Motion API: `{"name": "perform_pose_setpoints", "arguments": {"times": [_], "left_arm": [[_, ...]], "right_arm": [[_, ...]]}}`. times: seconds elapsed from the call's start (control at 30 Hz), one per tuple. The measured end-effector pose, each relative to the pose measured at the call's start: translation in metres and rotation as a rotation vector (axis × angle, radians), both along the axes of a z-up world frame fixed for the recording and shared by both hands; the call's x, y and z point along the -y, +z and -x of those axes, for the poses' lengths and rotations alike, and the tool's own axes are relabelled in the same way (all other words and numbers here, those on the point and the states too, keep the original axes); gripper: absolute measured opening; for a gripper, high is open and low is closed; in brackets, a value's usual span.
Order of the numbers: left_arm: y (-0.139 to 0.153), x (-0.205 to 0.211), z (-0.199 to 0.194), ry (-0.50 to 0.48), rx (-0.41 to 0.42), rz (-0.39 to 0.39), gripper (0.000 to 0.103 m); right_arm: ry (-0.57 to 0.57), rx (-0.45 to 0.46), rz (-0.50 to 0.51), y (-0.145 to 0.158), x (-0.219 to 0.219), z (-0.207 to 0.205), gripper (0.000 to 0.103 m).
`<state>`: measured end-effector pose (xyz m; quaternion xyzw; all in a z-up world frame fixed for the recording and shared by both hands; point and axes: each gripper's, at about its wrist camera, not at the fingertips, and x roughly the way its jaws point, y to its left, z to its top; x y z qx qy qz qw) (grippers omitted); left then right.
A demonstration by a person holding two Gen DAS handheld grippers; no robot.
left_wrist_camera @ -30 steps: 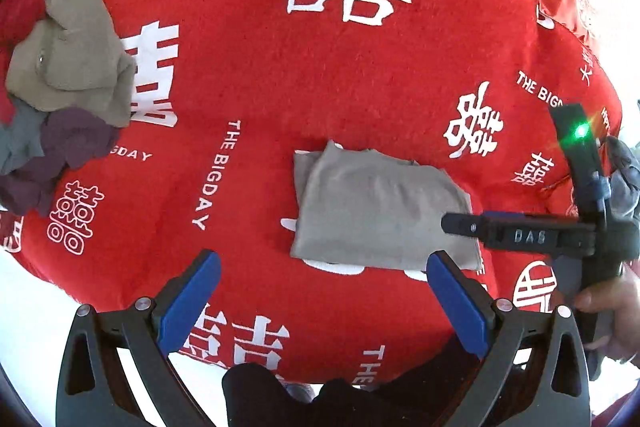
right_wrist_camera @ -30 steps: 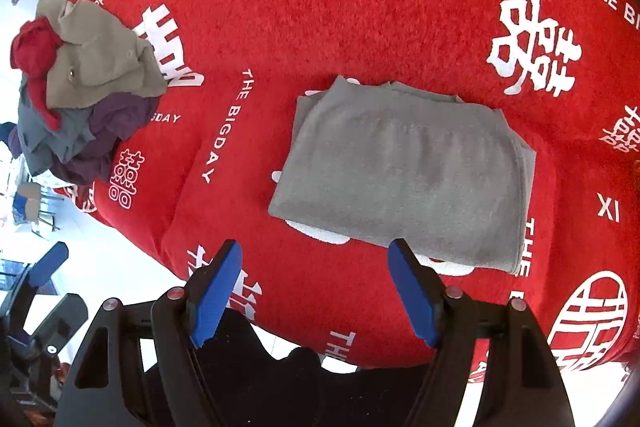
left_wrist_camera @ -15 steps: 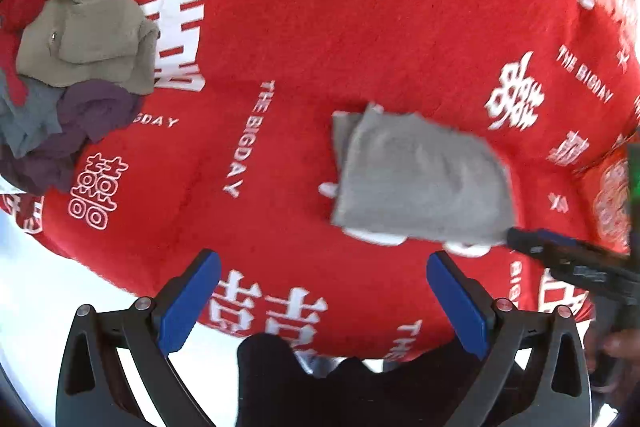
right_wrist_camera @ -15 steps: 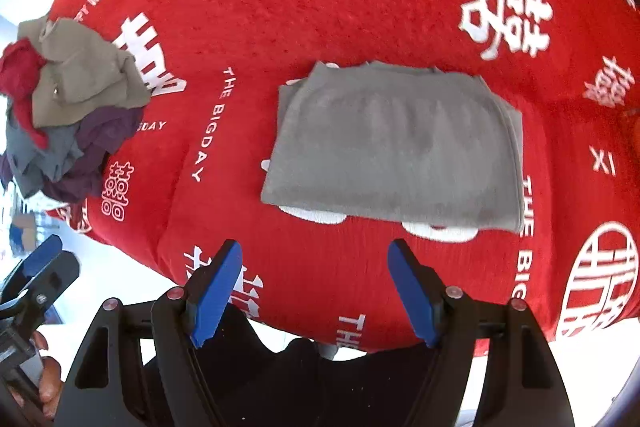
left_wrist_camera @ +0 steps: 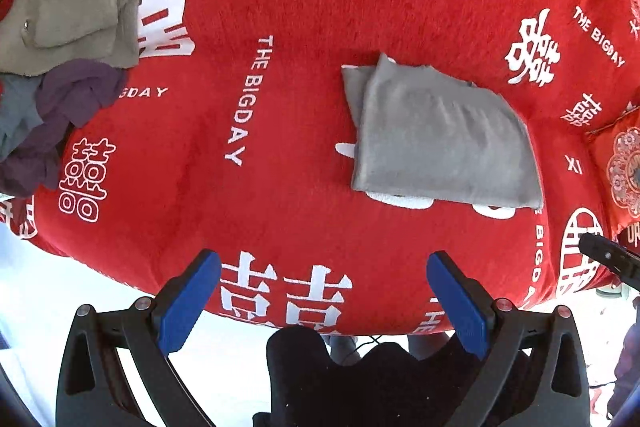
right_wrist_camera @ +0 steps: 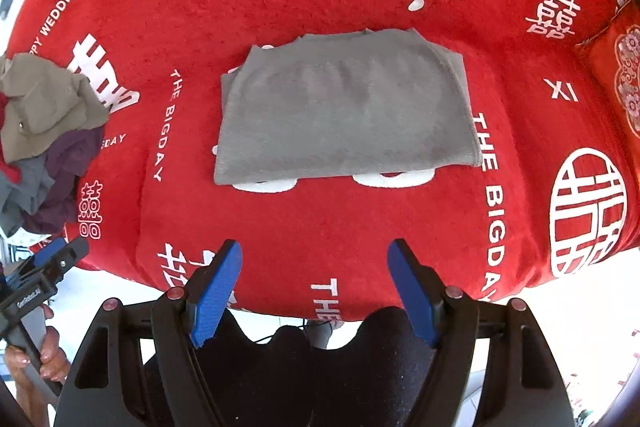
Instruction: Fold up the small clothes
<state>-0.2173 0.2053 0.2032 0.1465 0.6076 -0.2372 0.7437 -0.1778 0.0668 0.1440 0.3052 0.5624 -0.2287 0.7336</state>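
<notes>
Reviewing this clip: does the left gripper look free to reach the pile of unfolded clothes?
Probably yes. The left gripper is open and empty, and only bare red cloth lies between it and the pile.

Both pictures are bright, like daytime; the light is soft and even, so the red cloth [left_wrist_camera: 312, 7] glows strongly and its white letters are easy to read; the floor below its edge is so bright it looks almost pure white, mostly at the lower right of the right wrist view; the folded grey cloth [right_wrist_camera: 344, 107] casts only a thin, faint shadow along its near edge; the round lens bends everything, so the red cloth bulges like a ball and the corners go black; the middle is fairly sharp, but the clothes pile [left_wrist_camera: 60, 27] near the left edge looks soft and stretched
</notes>
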Motion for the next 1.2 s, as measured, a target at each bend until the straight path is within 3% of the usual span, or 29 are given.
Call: {"name": "perform_pose_setpoints", "arguments": {"times": [0.4, 0.63, 0.93, 1.2], "left_arm": [[-0.028, 0.045, -0.002, 0.042, -0.02, -0.022, 0.103], [-0.087, 0.073, -0.013, 0.052, -0.083, -0.093, 0.103], [-0.162, 0.103, -0.015, 0.047, -0.11, -0.161, 0.103], [-0.202, 0.112, -0.015, 0.061, -0.148, -0.156, 0.103]], "right_arm": [[0.002, -0.042, -0.035, -0.027, 0.054, 0.021, 0.078], [0.018, -0.093, -0.066, -0.069, 0.08, 0.024, 0.078], [0.08, -0.172, -0.129, -0.152, 0.084, 0.024, 0.078], [0.135, -0.131, -0.149, -0.206, 0.081, -0.001, 0.078]]}}
